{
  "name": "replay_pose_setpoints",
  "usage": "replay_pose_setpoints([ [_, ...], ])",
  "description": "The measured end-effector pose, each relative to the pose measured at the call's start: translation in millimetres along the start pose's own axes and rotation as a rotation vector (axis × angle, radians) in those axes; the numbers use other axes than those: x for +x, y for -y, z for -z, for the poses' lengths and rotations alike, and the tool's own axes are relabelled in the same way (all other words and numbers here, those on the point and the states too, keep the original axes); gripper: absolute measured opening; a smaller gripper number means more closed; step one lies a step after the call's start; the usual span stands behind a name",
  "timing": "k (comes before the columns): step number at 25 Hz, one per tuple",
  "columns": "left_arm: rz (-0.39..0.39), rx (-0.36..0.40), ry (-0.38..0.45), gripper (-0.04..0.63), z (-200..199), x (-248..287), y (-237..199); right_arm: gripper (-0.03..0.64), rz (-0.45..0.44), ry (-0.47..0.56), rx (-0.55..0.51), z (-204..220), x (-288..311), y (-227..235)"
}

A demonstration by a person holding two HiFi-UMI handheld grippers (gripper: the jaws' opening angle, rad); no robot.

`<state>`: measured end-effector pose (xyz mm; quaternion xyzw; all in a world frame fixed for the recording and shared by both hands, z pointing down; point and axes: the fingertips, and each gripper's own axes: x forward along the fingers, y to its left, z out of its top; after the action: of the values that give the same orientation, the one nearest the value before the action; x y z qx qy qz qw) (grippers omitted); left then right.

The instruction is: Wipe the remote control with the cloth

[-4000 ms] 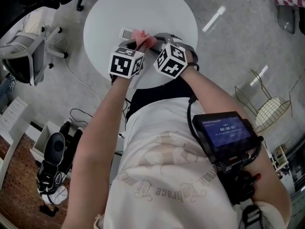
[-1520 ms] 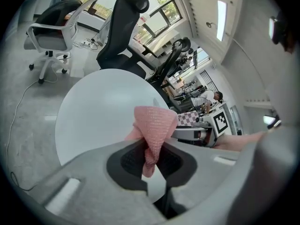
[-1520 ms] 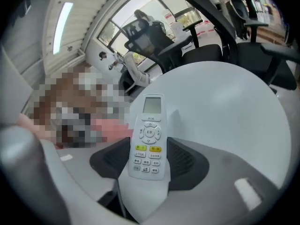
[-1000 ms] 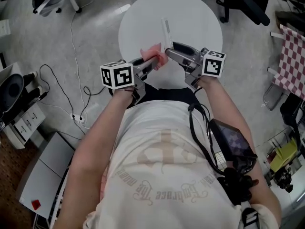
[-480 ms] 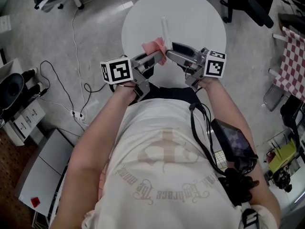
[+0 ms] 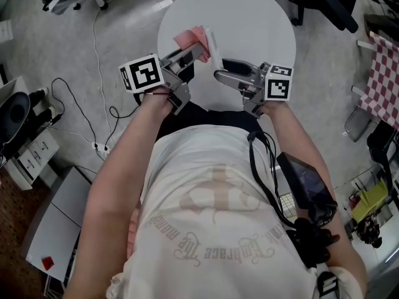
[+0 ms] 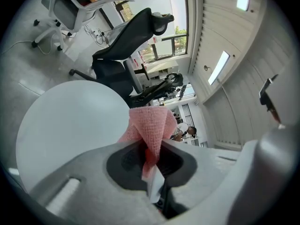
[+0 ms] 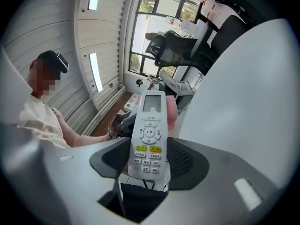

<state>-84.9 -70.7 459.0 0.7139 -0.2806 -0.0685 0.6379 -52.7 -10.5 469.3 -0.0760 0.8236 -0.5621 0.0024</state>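
The left tongs [image 7: 151, 149] are clamped on a bunched pink cloth [image 7: 151, 123], its free fold pushed forward as a wiping pad; the right tongs [image 8: 149, 159] pinch the lower end of the white remote control [image 8: 149, 130], leaving its screen end free to be reached; the cloth sits just beside that end, contact uncertain; both are raised above the round white tabletop [image 6: 249, 17], probably mid-wipe.
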Motion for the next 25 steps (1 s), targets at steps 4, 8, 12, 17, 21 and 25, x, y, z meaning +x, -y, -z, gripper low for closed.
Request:
replay_pose_setpoints([
  [4, 0.004, 0.017, 0.035, 0.032, -20.6, 1.8, 5.0, 0.255, -0.007, -0.019, -0.014, 3.5, 0.3, -2.2],
  [8, 0.006, 0.027, 0.047, 0.032, -28.9, 1.1, 7.4, 0.255, -0.010, -0.042, -0.024, 5.9, 2.1, -3.4],
  [12, -0.002, 0.022, 0.060, 0.034, -30.1, -2.8, 4.4, 0.255, -0.011, -0.068, -0.033, 9.5, 3.3, -3.9],
  [17, -0.043, 0.083, -0.072, 0.034, 0.3, 2.2, -0.5, 0.255, -0.005, -0.046, -0.024, 5.4, 2.9, -2.8],
  [21, -0.047, 0.071, -0.145, 0.032, 28.9, 5.3, -2.5, 0.255, 0.015, -0.009, -0.016, -2.1, 1.0, 2.1],
  [25, -0.049, 0.056, -0.209, 0.032, 51.5, 8.3, -6.9, 0.255, 0.044, 0.034, 0.000, -8.0, -6.1, 10.0],
])
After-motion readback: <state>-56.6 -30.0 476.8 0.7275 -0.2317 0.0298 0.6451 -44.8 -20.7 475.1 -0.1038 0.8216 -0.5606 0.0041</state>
